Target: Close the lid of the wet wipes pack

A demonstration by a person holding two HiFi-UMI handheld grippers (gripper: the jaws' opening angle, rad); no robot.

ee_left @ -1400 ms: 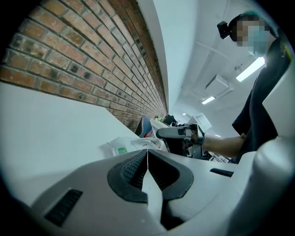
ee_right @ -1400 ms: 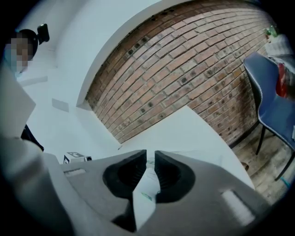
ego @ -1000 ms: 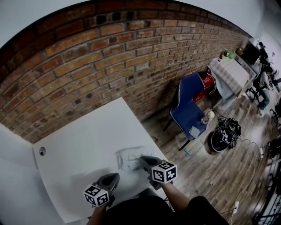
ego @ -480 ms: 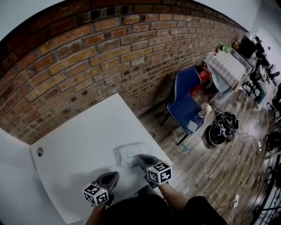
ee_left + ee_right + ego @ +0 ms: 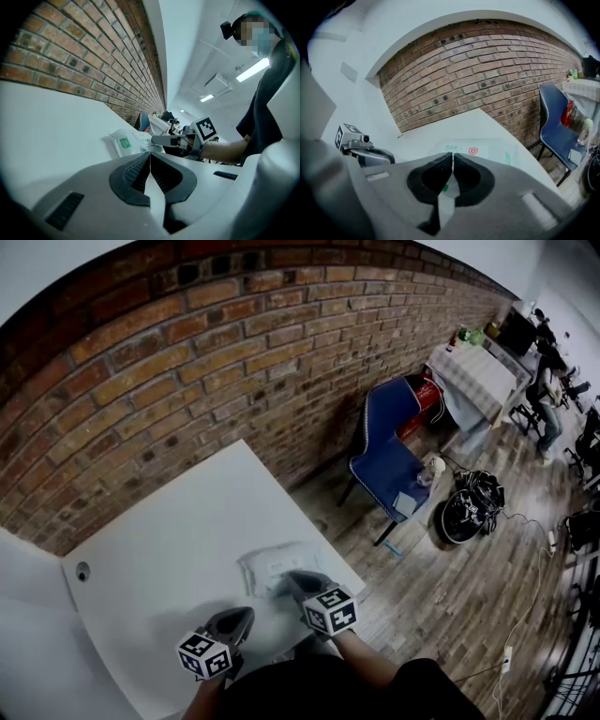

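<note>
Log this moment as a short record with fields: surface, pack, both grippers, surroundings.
surface: white table
pack: wet wipes pack, lying flat near the table's right edge in the head view; lid state cannot be told
right gripper: jaws have just been closing, now together, nothing seen between them; tips over the pack's near side
left gripper: jaws together, empty, apart from the pack
surroundings: brick wall, blue chair
</note>
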